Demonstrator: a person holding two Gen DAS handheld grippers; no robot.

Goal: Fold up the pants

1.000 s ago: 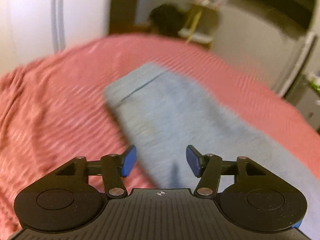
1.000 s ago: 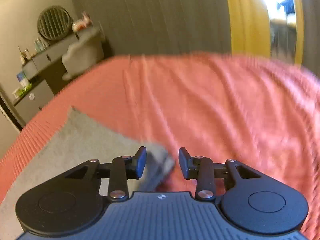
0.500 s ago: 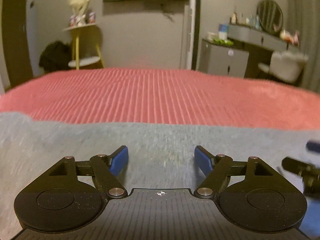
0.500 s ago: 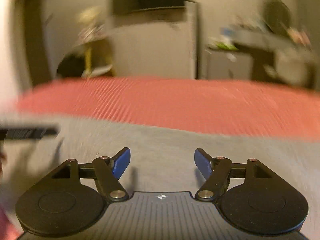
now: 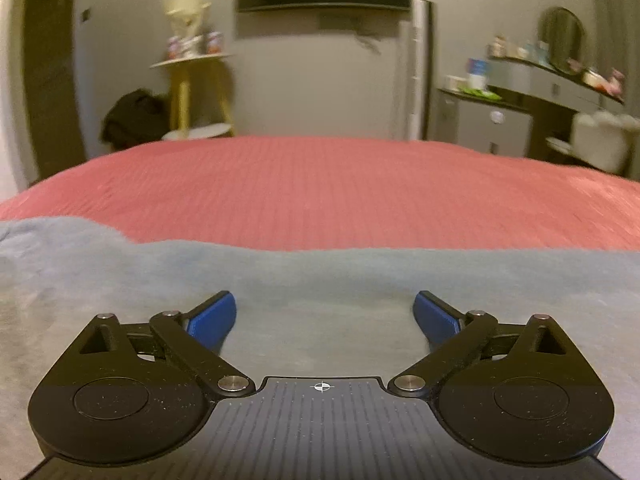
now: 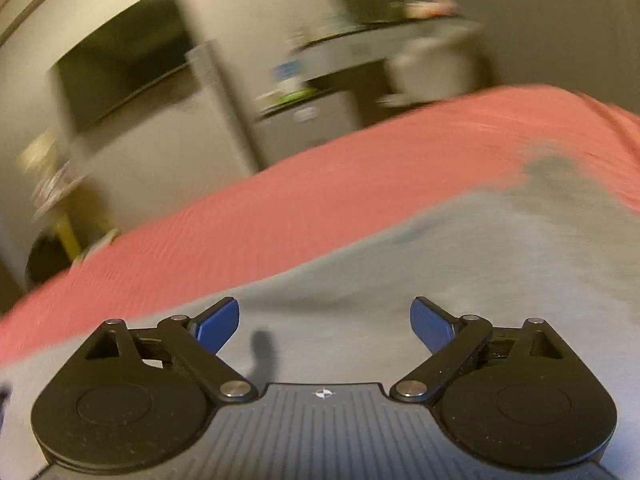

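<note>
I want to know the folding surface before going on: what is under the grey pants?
The pants lie on a red bedspread, which shows beyond their far edge in both views. Whatever lies directly beneath the cloth is covered. Both grippers, left and right, are open above them.

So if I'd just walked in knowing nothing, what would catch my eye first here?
Probably the red bedspread, filling the middle of both views, with the grey pants spread flat across its near side. Next, the black left gripper and right gripper low in their views, blue-tipped jaws wide open over the cloth, gripping nothing. Behind, a yellow-legged side table stands by the far wall.
</note>
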